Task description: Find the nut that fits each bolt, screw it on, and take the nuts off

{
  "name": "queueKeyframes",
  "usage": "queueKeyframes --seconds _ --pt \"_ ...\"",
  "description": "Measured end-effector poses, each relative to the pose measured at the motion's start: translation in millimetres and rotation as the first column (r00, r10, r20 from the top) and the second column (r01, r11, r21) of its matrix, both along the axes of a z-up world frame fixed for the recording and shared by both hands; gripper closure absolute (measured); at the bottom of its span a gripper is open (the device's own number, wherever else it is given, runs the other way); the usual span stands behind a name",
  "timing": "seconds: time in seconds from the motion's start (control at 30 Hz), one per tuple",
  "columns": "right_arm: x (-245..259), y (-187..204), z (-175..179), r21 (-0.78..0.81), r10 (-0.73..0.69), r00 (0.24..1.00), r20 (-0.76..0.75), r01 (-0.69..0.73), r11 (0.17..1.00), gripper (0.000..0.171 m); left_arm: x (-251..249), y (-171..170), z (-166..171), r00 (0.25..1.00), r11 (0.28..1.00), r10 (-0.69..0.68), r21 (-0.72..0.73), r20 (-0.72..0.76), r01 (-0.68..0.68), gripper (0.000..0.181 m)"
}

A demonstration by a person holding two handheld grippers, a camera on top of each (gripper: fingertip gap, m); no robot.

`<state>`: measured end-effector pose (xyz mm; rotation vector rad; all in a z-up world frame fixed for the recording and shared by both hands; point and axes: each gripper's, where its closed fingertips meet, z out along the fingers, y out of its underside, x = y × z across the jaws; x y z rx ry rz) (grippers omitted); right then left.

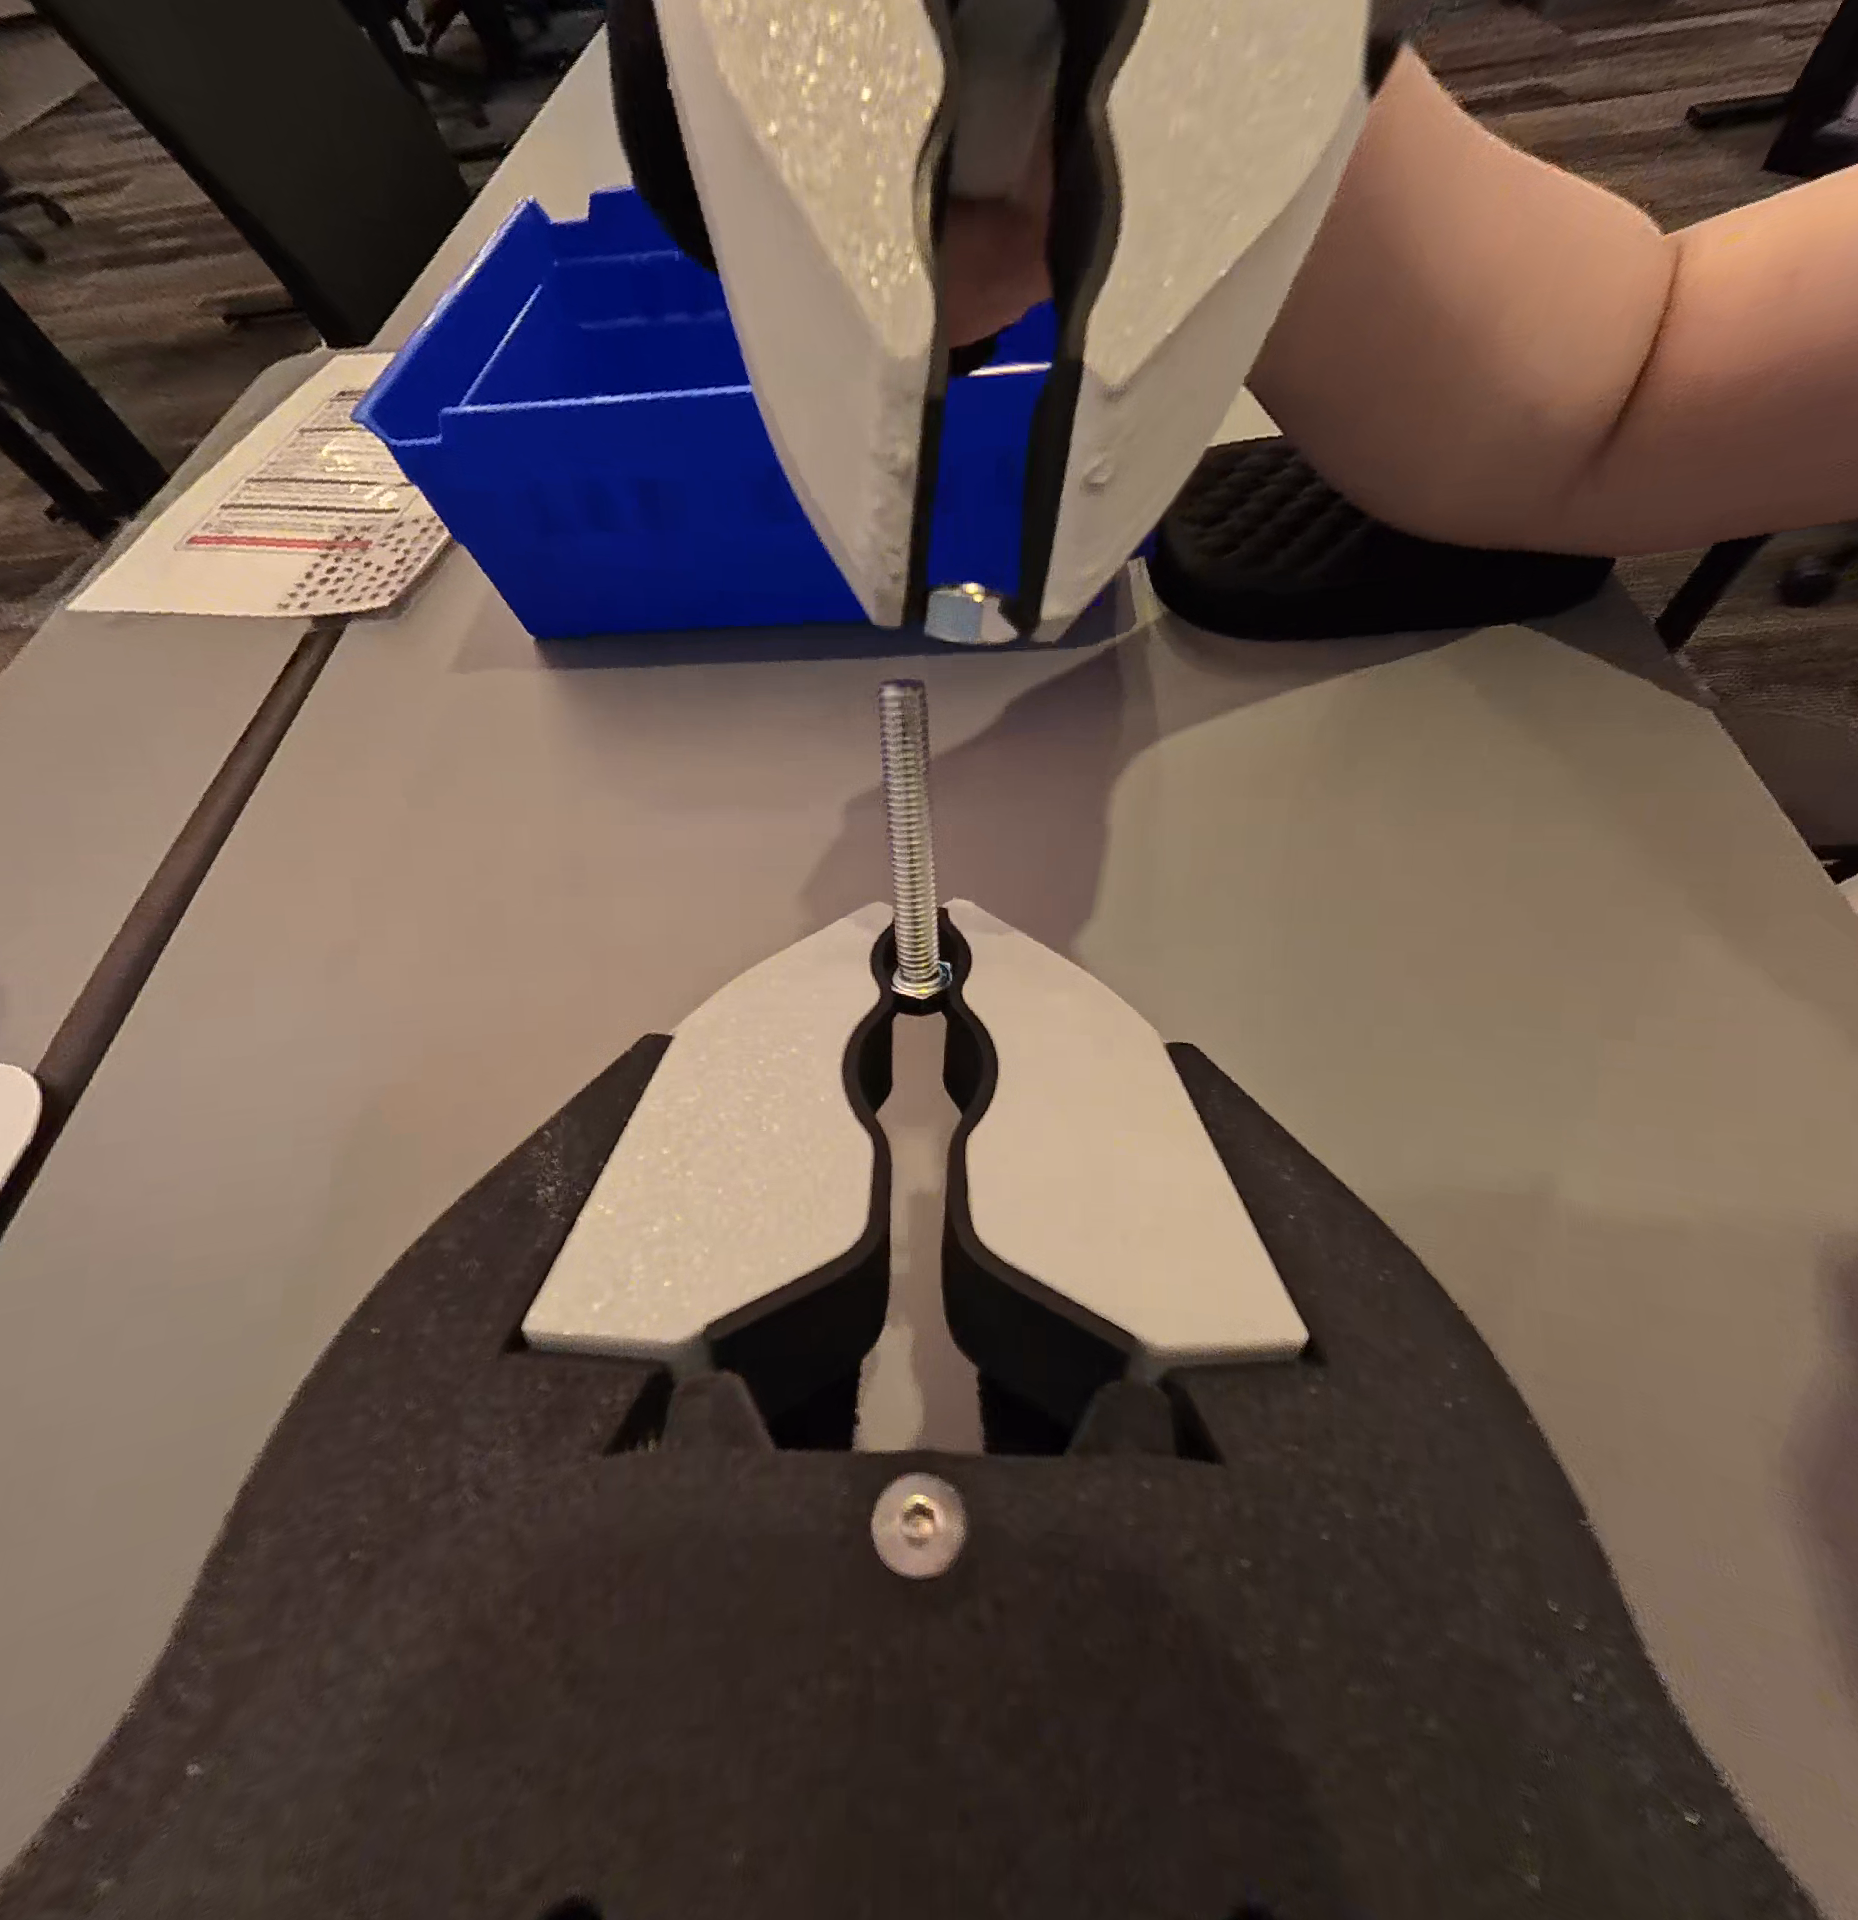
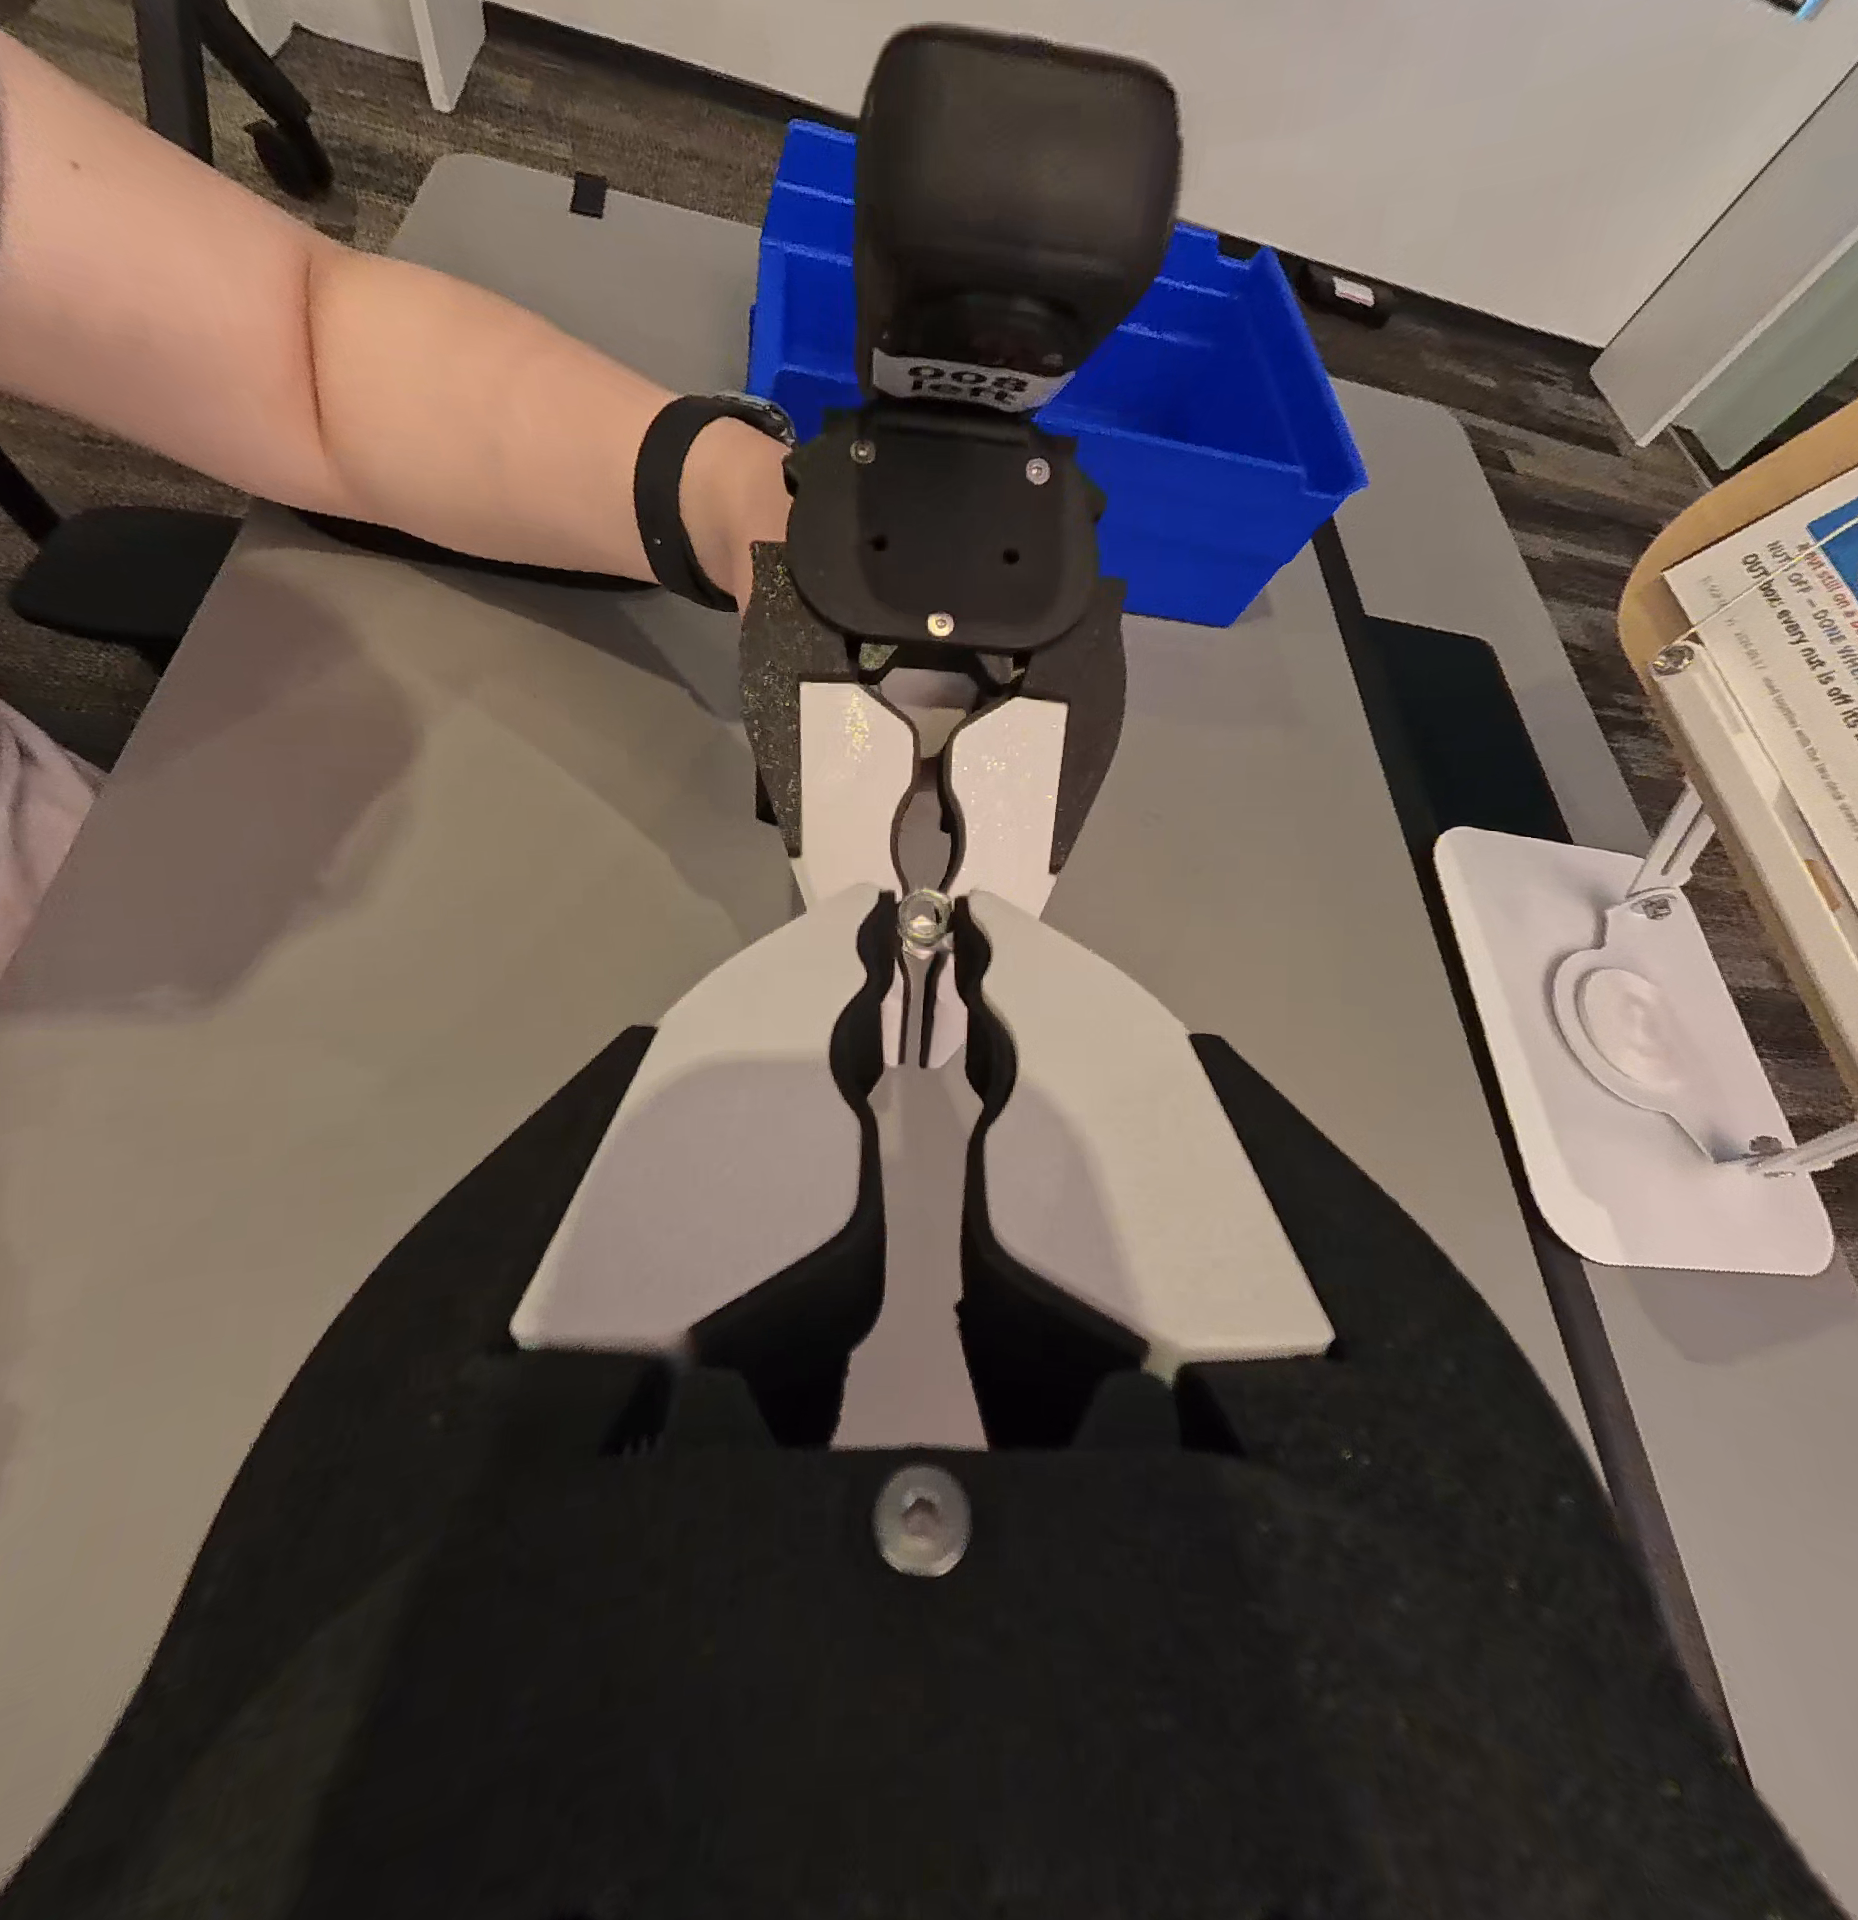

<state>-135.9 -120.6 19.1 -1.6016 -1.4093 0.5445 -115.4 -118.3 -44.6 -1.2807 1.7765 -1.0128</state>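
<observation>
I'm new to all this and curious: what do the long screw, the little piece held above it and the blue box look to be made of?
The bolt looks like bright plated steel: silvery, shiny threads. The nut, pinched in the right hand-held gripper, seems the same metal, with mirror-like facets. The blue bin looks like moulded plastic: even colour, soft sheen.

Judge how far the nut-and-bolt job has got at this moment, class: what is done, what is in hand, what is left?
Done: the left gripper is shut on the bolt, thread pointing outward; the right gripper is shut on a nut.
In hand: lining the nut up with the bolt's tip; a gap separates them.
Left: threading it on, then unscrewing. The blue bin behind shows no contents here.
</observation>
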Motion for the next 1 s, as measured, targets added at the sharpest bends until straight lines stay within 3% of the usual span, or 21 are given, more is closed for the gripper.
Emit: queueKeyframes --seconds 1.0 --pt "0 -22 -13 0.041 0.122 0.986 0.115 -0.128 0.991 0.161 -2 -23 -6 0.993 0.988 -0.11 0.108 -0.044 0.114 0.178"
